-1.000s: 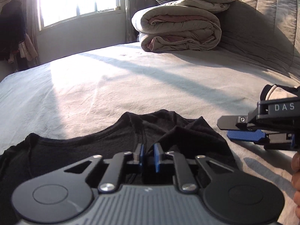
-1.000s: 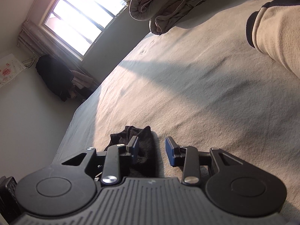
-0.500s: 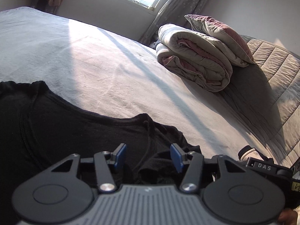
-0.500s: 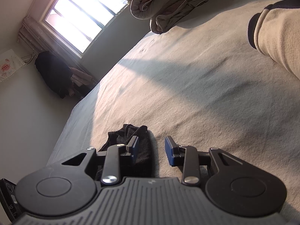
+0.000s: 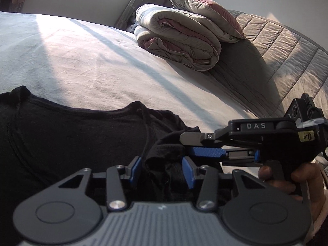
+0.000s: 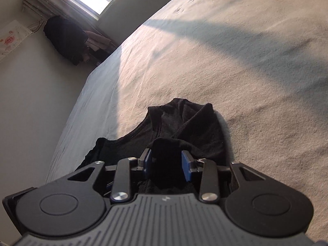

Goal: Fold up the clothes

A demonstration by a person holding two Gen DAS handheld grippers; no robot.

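A black shirt (image 5: 71, 135) lies spread on the pale bed sheet (image 5: 102, 61). In the left wrist view its right end is bunched into a hump that stands up between the pads of my left gripper (image 5: 162, 171). The jaws are closing, and a gap shows beside the left pad. My right gripper (image 5: 184, 145) comes in level from the right, its tips in the same hump. In the right wrist view the shirt (image 6: 194, 127) runs ahead, and a dark fold fills the space between the closing pads of the right gripper (image 6: 166, 164), touching both.
A rolled duvet (image 5: 176, 39) with a pillow (image 5: 203, 12) on it sits at the far end of the bed, against a quilted headboard (image 5: 287, 51). A hand (image 5: 287, 180) holds the right gripper's handle. Dark clothes (image 6: 65, 37) hang beside the window, past the bed's left edge.
My left gripper let go of the shirt, opened and swung right. My right gripper moved from the bare sheet onto the shirt's bunched end, where cloth now sits between its pads.
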